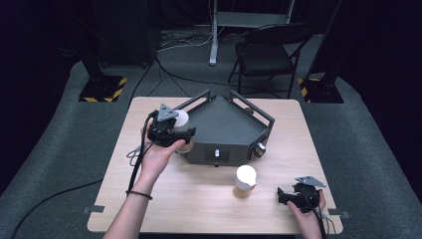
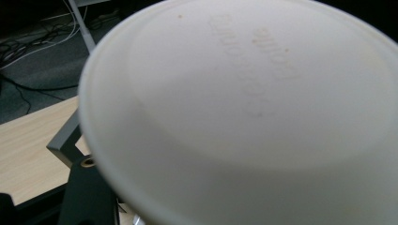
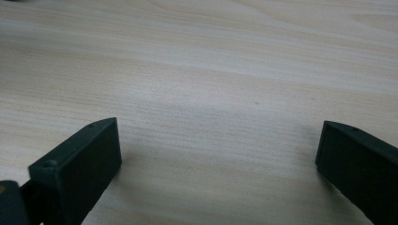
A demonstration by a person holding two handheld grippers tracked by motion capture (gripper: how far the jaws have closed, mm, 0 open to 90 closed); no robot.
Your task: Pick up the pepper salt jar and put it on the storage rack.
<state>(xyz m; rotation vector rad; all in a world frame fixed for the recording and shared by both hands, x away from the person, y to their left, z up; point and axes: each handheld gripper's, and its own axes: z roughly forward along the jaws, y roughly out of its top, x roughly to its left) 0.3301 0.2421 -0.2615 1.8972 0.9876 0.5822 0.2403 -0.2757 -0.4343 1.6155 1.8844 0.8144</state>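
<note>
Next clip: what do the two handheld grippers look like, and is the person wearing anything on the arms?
Both the left gripper and the right gripper are black, each topped by a grey three-cornered plate and trailing a black cable. The right gripper's jaws are blocky, with small screw holes. Forearms are unsleeved; a thin dark band circles the left wrist.

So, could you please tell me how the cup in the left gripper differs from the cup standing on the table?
The held cup is gripped by the left gripper beside the dark grey tray, while the standing cup rests free on the table. The held cup sits at the tray's left corner; the standing cup is in front of the tray, nearer the right gripper, which is open. Both have white lids.
</note>
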